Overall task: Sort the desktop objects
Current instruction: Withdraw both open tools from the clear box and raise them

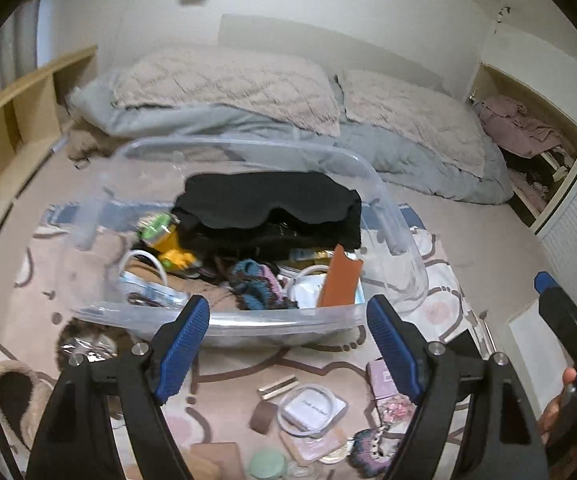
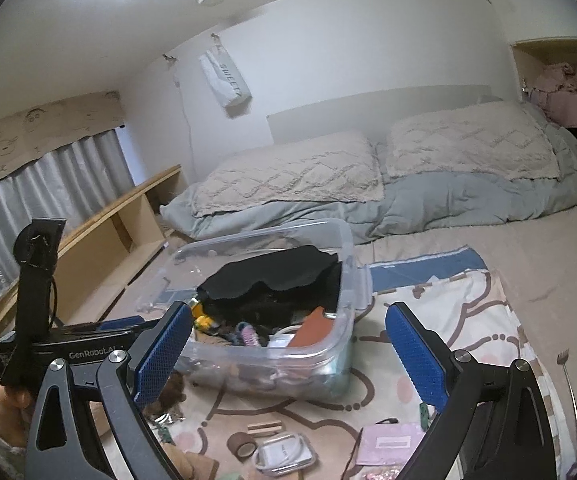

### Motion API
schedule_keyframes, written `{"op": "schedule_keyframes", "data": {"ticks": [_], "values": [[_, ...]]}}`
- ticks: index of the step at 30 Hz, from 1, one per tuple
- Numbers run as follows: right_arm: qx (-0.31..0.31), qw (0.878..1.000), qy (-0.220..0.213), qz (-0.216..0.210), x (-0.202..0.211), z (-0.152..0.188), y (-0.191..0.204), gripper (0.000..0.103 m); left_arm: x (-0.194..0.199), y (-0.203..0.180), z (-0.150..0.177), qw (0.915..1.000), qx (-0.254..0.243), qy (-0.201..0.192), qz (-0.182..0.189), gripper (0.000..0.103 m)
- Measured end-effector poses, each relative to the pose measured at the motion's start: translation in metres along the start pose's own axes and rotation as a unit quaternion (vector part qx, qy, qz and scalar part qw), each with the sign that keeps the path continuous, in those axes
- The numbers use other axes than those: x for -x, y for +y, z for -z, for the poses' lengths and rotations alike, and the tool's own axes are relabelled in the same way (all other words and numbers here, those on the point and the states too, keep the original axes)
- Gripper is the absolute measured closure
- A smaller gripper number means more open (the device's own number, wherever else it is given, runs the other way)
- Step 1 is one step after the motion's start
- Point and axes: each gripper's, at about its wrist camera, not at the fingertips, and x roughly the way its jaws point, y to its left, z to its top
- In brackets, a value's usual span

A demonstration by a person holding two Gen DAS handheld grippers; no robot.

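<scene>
- The left gripper (image 1: 288, 344) is spread wide with nothing in it. It hangs just in front of the clear bin (image 1: 288, 318).
- The right gripper (image 2: 288, 354) is spread wide too, and it holds nothing.
- The bin sits on a patterned blanket (image 2: 468, 308) and is already piled up. A black cloth (image 1: 272, 200) lies on top, and an orange case (image 1: 338, 280) leans at the front.
- More small things wait on the blanket near the grippers: a white box (image 1: 313, 408), a pink card (image 2: 392, 442) and a tape roll (image 2: 242, 445).
- What could go wrong: a low reach could bump the bin's front rim and push the bin away.
- The two grippers are close together, so they could knock into each other.
- There is open room to the right of the bin. The small things lie packed together, so a grab might catch two.
</scene>
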Motion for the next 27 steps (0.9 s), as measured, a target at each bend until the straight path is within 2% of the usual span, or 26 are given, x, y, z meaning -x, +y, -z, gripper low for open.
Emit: {"op": "schedule_keyframes", "data": {"ticks": [17,27], "values": [[0.033,0.999,-0.009,0.003,0.035,0.023,0.022,0.006,0.076,0.007,0.042,0.9943,-0.039,-0.096,-0.027,0.022],[0.049,0.999,-0.014,0.017,0.046,0.031,0.023,0.006,0.095,0.016,0.057,0.9916,-0.039,-0.123,-0.013,0.022]]}}
